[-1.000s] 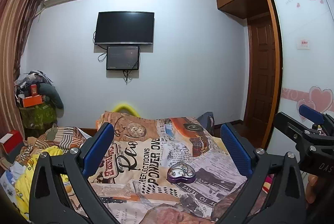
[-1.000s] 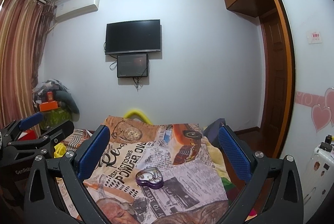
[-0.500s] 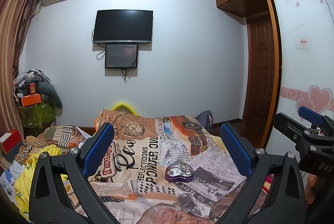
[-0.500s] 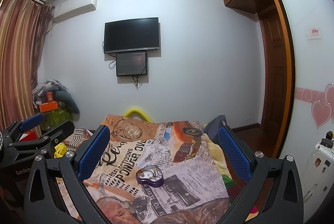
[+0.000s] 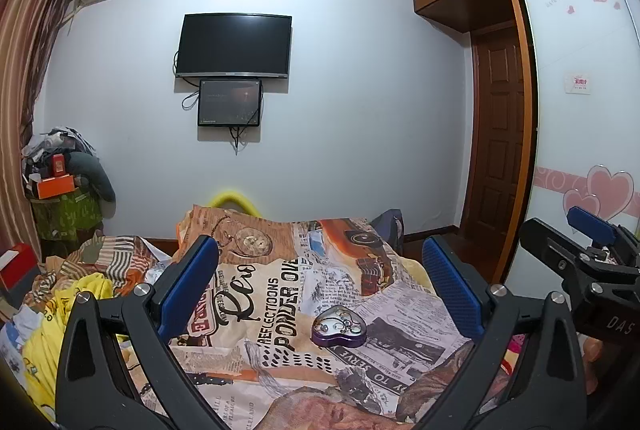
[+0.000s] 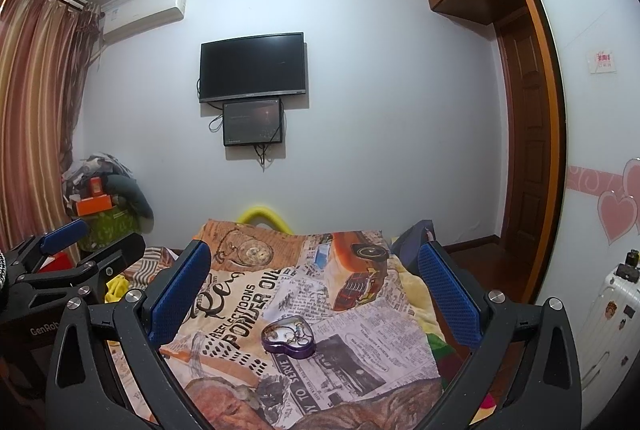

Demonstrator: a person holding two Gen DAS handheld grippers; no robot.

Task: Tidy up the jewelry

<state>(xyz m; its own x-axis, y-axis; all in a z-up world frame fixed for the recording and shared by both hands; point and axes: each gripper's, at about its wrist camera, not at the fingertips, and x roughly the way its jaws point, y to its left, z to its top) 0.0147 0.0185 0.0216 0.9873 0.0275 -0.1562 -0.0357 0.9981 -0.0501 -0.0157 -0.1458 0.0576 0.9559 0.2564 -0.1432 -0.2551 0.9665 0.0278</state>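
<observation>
Risk of tipping heart-shaped jewelry box [image 5: 339,326] off soft, rumpled bedspread [image 5: 280,282], with left gripper [image 5: 320,286] and right gripper [image 6: 314,288] both wide, empty, apart from it

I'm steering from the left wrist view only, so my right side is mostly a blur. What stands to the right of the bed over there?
Observer: A white suitcase with stickers stands by the wardrobe wall; your view does not show it.
Operator: Does the right gripper hold anything?
Observer: No. The right gripper is open and empty, and the purple heart-shaped box lies on the printed blanket between its fingers, untouched.
Operator: How does my gripper look from there?
Observer: The left gripper shows at the left edge, over the bed's left side, short of the box.
</observation>
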